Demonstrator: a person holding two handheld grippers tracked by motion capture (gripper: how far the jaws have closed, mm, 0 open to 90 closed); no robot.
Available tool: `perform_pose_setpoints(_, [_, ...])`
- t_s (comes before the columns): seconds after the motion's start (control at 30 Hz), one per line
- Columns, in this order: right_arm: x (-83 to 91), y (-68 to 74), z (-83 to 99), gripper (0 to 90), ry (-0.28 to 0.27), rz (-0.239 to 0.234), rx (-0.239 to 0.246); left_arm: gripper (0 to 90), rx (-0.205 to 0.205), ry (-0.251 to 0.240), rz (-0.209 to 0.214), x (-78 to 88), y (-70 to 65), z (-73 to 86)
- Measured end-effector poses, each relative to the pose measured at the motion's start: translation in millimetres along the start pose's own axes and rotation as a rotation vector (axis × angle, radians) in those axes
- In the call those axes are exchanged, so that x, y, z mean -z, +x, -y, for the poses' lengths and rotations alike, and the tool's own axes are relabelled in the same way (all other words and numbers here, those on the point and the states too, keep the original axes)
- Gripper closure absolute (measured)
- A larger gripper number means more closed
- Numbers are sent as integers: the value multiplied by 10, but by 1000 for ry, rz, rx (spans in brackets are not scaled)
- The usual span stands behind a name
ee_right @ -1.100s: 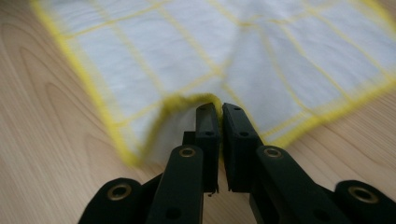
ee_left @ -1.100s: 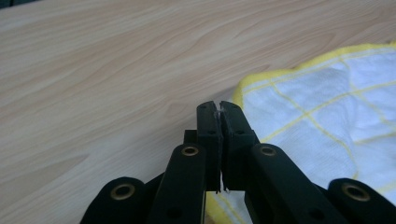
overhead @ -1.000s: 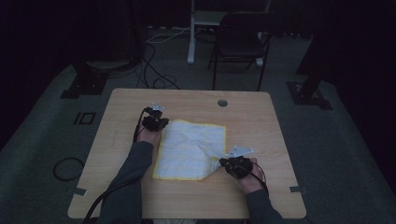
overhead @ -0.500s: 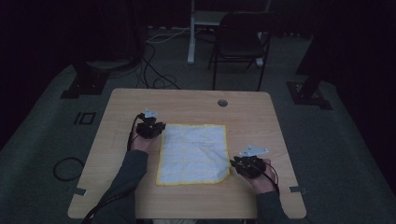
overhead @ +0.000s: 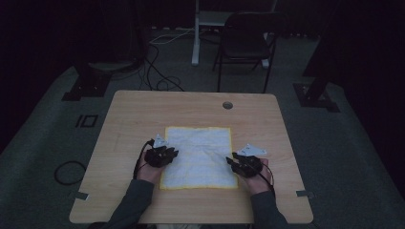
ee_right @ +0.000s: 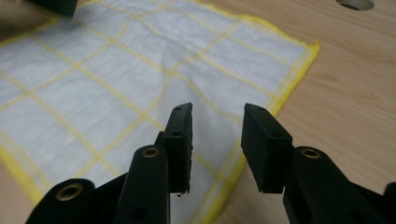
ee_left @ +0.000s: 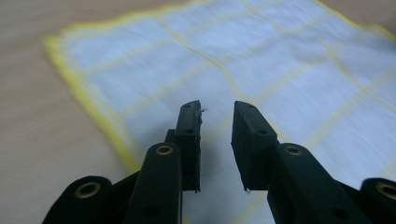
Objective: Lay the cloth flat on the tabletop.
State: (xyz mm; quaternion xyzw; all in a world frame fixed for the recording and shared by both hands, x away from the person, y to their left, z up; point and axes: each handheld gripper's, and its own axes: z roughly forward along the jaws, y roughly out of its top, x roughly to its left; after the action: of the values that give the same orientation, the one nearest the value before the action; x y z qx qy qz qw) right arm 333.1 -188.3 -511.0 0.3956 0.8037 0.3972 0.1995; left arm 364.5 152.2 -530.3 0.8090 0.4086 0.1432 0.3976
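White square cloth with yellow grid lines and yellow hem [overhead: 200, 155] lies flat at bench centre, spread on the light wooden bench [overhead: 133, 114]; left tongs [overhead: 168, 155] at its nine o'clock edge, released, nothing between them, just been opening; right tongs [overhead: 234, 162] at four o'clock edge, likewise released, just been opening.

I find no legible text, label, brand, number or sign on anything before me in any view.

High view looks down and forward over the table [overhead: 143, 109]; both gripper views sit close above the shared cloth [overhead: 200, 152].
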Motion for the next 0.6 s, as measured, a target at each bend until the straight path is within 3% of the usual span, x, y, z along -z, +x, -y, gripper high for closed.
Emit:
perform_pose_setpoints(0.2, [-235, -14, -20, 658, -8, -12, -32, 723, -21, 15, 2, 28, -90, 120])
perform_pose_setpoints(0.3, [-326, 16, -17, 652, 5, -19, -13, 722, -34, 26, 1, 32, -118, 148])
perform_pose_setpoints(0.6, [-424, 32, 73, 663, 44, -7, -13, 766, -49, 44, -1, 54, -155, 213])
